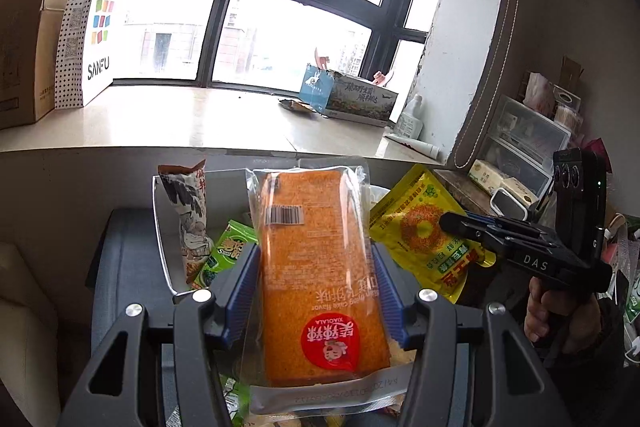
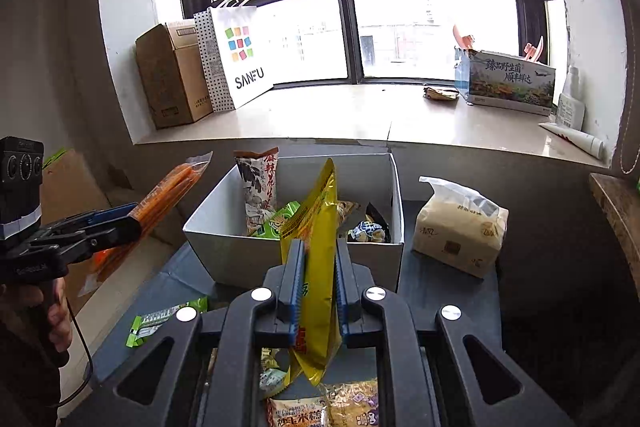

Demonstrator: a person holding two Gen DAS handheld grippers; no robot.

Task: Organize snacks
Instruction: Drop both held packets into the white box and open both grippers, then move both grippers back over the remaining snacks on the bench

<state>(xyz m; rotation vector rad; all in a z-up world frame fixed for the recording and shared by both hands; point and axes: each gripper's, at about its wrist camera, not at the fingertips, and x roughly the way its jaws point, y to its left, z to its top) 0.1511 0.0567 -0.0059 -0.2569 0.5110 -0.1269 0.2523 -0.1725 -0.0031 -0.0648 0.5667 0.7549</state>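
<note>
My left gripper (image 1: 314, 267) is shut on an orange cake pack (image 1: 316, 267) in clear wrap, held above the white snack box (image 1: 160, 211). It also shows in the right wrist view (image 2: 120, 223) with the cake pack (image 2: 160, 199), left of the white box (image 2: 224, 243). My right gripper (image 2: 318, 275) is shut on a yellow snack bag (image 2: 316, 247), held edge-on just in front of the box. In the left wrist view the right gripper (image 1: 452, 223) holds the yellow bag (image 1: 420, 227) at the right. The box holds a peanut pack (image 2: 258, 187), a green pack (image 2: 276, 221) and small wrapped snacks (image 2: 368, 229).
A tissue pack (image 2: 460, 225) stands right of the box. A green wrapper (image 2: 160, 319) and more snack packs (image 2: 320, 407) lie on the dark surface below. The windowsill behind carries a cardboard box (image 2: 172, 75), a SANFU bag (image 2: 236, 55) and a printed carton (image 2: 508, 83).
</note>
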